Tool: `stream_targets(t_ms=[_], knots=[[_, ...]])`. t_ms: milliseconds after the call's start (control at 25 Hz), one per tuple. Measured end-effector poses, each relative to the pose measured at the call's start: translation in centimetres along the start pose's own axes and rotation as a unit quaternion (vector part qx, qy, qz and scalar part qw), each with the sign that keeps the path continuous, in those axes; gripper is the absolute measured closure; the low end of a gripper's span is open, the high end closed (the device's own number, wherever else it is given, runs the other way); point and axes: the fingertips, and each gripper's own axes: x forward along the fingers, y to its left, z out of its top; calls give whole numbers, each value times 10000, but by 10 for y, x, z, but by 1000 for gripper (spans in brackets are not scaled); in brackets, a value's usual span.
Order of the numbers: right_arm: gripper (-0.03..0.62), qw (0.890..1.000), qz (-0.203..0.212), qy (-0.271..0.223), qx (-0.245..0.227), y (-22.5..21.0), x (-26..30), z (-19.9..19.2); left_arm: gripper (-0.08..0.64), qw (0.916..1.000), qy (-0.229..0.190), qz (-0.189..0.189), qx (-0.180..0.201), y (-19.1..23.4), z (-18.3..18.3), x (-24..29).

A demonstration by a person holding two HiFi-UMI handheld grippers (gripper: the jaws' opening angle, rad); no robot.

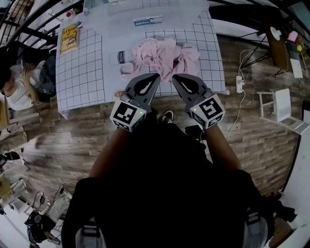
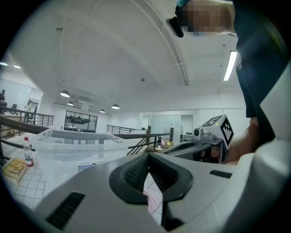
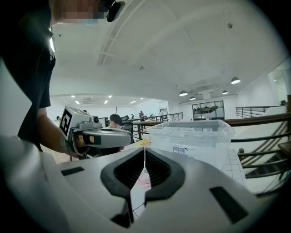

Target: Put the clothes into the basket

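A heap of pink clothes (image 1: 164, 55) lies on the grid-patterned tablecloth (image 1: 80, 72), near its front edge. Behind it stands the basket, a clear plastic bin (image 1: 145, 12), also in the left gripper view (image 2: 77, 141) and the right gripper view (image 3: 195, 134). My left gripper (image 1: 156, 76) and right gripper (image 1: 175, 76) are side by side just short of the heap, pointing at it. Both are shut with nothing between the jaws. A sliver of pink cloth (image 3: 143, 179) shows under the right gripper's tips (image 3: 145, 150), and a similar pink sliver (image 2: 152, 198) under the left gripper's tips (image 2: 148, 155).
A yellow book (image 1: 69, 38) lies at the table's left side and a plastic bottle (image 1: 121, 57) lies just left of the clothes. A seated person (image 1: 19, 87) is left of the table. A power strip (image 1: 239, 83) and a white stool (image 1: 278, 109) are on the floor to the right.
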Motion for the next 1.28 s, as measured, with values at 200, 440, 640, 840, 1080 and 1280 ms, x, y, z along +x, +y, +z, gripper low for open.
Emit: stream_targets(t_ms=[200, 440, 640, 840, 1080, 1280], knots=[[574, 9998, -129, 112, -47, -17, 25, 2, 558, 9998, 16, -169, -48, 25, -3, 15], [574, 9988, -366, 318, -123, -39, 55, 0, 558, 9989, 62, -458, 19, 58, -14, 36], [574, 9971, -489, 589, 9, -58, 82, -11, 558, 9973, 73, -730, 18, 86, -21, 54], [574, 9943, -751, 744, 139, -79, 100, -20, 558, 9948, 135, -1009, -7, 107, -26, 71], [574, 9877, -929, 1253, 78, -94, 114, -44, 558, 9910, 235, -1321, -2, 126, -34, 84], [573, 9799, -897, 1779, -122, -107, 120, -65, 558, 9892, 250, -1445, -79, 138, -37, 96]])
